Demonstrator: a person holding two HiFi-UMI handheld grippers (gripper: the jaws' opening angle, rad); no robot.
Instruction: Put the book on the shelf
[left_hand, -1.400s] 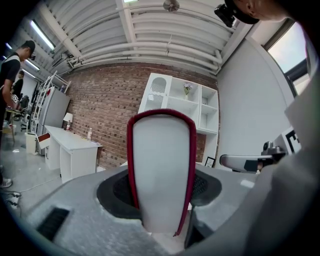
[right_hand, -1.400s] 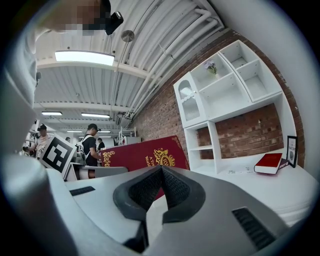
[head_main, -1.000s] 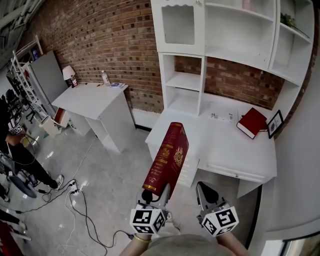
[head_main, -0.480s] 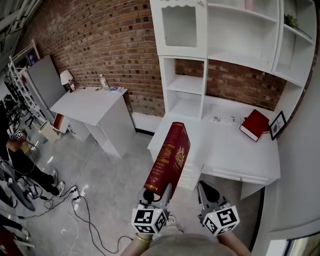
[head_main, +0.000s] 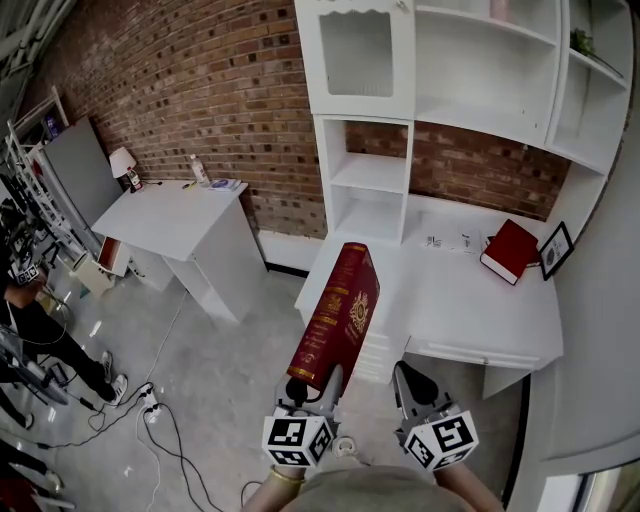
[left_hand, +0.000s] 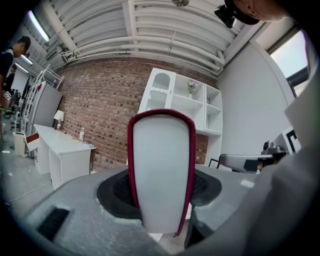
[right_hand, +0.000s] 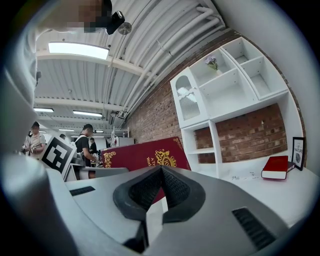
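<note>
Book (head_main: 336, 312) held upright, not yet at the shelf (head_main: 370, 170).
My left gripper (head_main: 318, 384) is clamped on the book's lower end, well apart from the shelf, spine up so it can slide in standing; my right gripper (head_main: 408, 384) rides alongside, jaws together, empty.

Grey grippers (head_main: 318, 383) (head_main: 410, 378), black-padded jaws, square-marker cubes (head_main: 297, 440)

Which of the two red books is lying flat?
The red book on the white desk, beside the picture frame; the other book is held in the air by the left gripper.
</note>
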